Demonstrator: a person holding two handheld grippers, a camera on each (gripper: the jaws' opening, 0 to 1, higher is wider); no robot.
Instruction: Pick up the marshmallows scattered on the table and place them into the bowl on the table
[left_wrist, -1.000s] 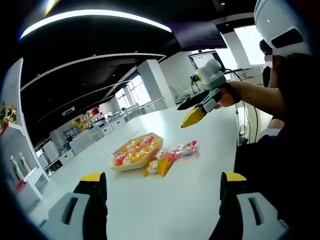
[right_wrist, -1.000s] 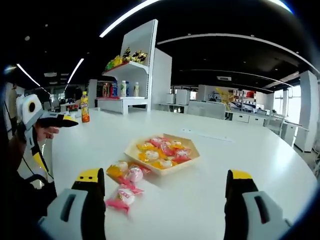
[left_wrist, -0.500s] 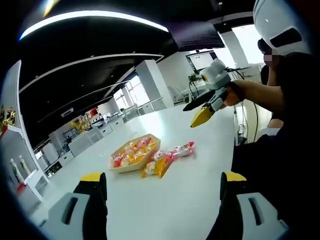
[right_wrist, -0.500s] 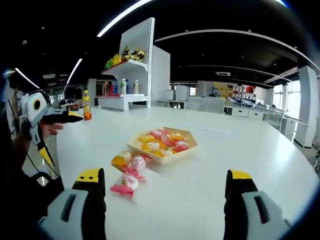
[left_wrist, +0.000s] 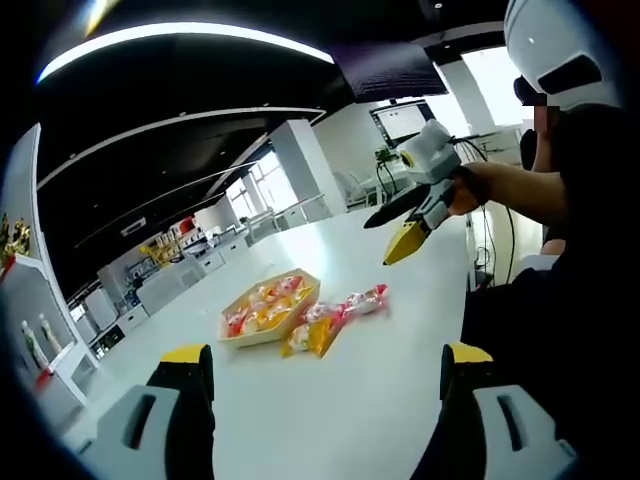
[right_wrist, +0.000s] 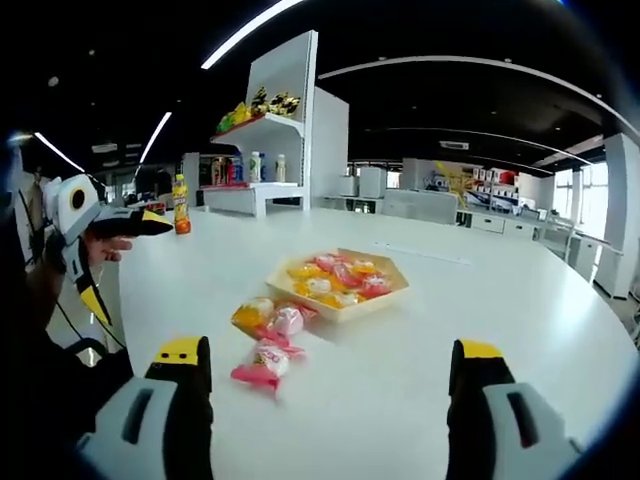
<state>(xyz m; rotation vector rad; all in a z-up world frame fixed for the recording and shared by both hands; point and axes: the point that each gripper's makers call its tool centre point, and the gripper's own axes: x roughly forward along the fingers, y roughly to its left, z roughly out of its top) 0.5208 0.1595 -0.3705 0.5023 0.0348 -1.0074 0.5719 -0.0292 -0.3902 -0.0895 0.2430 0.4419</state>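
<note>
A shallow wooden hexagonal bowl (left_wrist: 262, 306) (right_wrist: 338, 285) sits on the white table, holding several wrapped marshmallows in pink, orange and yellow. Loose wrapped marshmallows (left_wrist: 335, 315) (right_wrist: 270, 335) lie beside it on the side nearer me. My left gripper (left_wrist: 318, 400) is open, raised above the table, well short of the sweets. My right gripper (right_wrist: 330, 400) is open too, with nothing between its fingers. The right gripper (left_wrist: 408, 225) also hangs in the air at the right of the left gripper view, and the left gripper (right_wrist: 105, 235) appears at the left of the right gripper view.
The white table (right_wrist: 480, 300) is wide with a curved edge. An orange drink bottle (right_wrist: 180, 204) stands at its far corner, before a white shelf unit (right_wrist: 265, 150) with bottles and snacks. A person in dark clothes (left_wrist: 570, 220) stands at the table's edge.
Both views have shifted slightly. The right gripper in the left gripper view has drifted right and a little lower. In the right gripper view the bowl and sweets sit a bit farther right.
</note>
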